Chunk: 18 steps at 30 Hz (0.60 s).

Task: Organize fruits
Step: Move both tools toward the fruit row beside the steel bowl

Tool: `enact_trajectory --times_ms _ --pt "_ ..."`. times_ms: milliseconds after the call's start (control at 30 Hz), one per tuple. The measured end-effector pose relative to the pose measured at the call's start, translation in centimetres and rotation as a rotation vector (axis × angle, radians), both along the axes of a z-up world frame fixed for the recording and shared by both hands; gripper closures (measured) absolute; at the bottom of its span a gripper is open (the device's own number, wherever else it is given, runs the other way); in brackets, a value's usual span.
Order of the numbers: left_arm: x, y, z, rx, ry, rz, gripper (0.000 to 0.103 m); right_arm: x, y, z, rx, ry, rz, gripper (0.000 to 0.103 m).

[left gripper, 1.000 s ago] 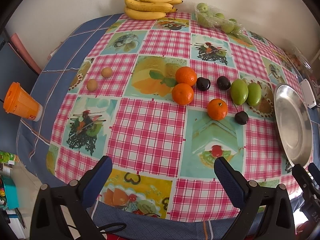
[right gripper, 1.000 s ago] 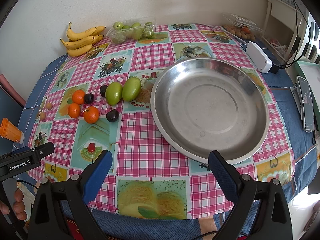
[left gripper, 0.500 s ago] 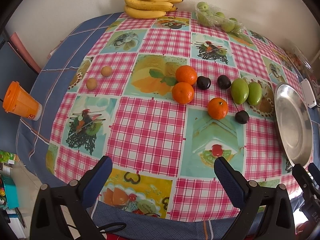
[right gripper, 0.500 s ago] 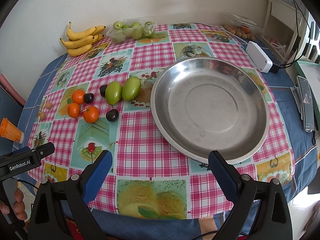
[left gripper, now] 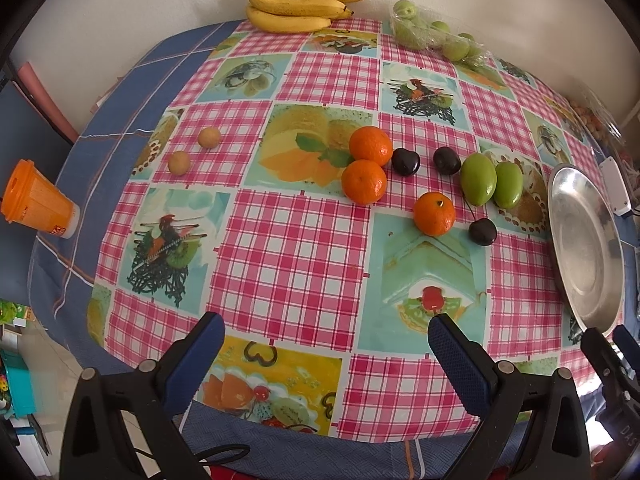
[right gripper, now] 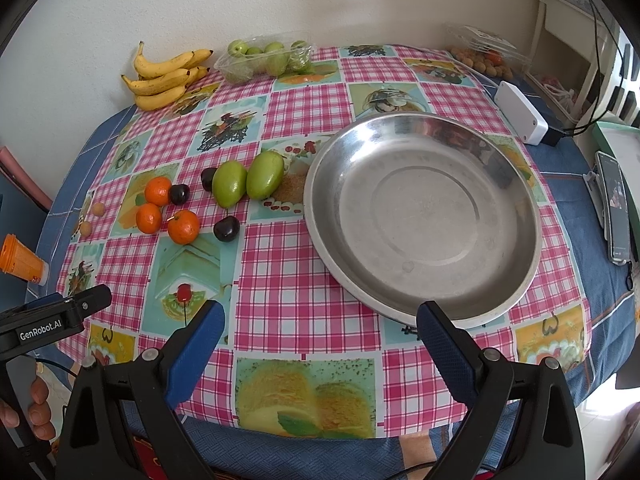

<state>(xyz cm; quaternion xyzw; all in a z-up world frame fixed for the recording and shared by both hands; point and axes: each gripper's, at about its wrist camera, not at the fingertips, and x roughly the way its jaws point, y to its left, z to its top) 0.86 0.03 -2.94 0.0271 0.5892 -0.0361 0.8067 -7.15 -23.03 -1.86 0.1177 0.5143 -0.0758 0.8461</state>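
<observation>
Compared with the frames from one second ago, I see almost no change: the fruit layout is the same, and my left view has shifted only slightly.

My left gripper [left gripper: 326, 332] hangs over the near edge of the table, its blue ribbed pads spread wide with nothing between them. My right gripper [right gripper: 320, 320] is likewise spread wide and empty, above the near edge with its right finger just over the rim of the metal dish [right gripper: 520, 256]. A hand [right gripper: 38, 412] wraps the left tool's handle at the lower left of the right view.

The dish is round, shallow, dull steel and bare, sitting toward the right edge. The tablecloth [left gripper: 288, 256] is glossy pink check with printed fruit panels.

Left of the dish lie two smooth oval green mangoes [right gripper: 248, 180], touching. Three matte tangerines [left gripper: 370, 166] and three dark glossy cherries [left gripper: 482, 231] are loosely grouped near the middle. Two small tan round fruits [left gripper: 194, 150] lie toward the left edge. Bananas [left gripper: 298, 4] and a clear bag of green fruit [right gripper: 266, 60] sit at the far edge.
</observation>
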Motion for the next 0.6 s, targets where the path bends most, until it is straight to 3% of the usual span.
enact_trajectory --times_ms 167,400,600 --pt "0.4 0.1 -0.1 -0.033 0.008 -0.007 0.0 0.9 0.7 -0.3 0.026 0.013 0.041 0.006" --pt "1.8 0.2 -0.8 -0.039 -0.026 -0.045 0.0 3.6 2.2 -0.7 0.035 -0.058 0.066 0.006" --pt "3.3 1.6 -1.3 -0.061 -0.051 -0.043 0.0 5.6 3.7 -1.0 0.098 -0.006 0.096 0.006"
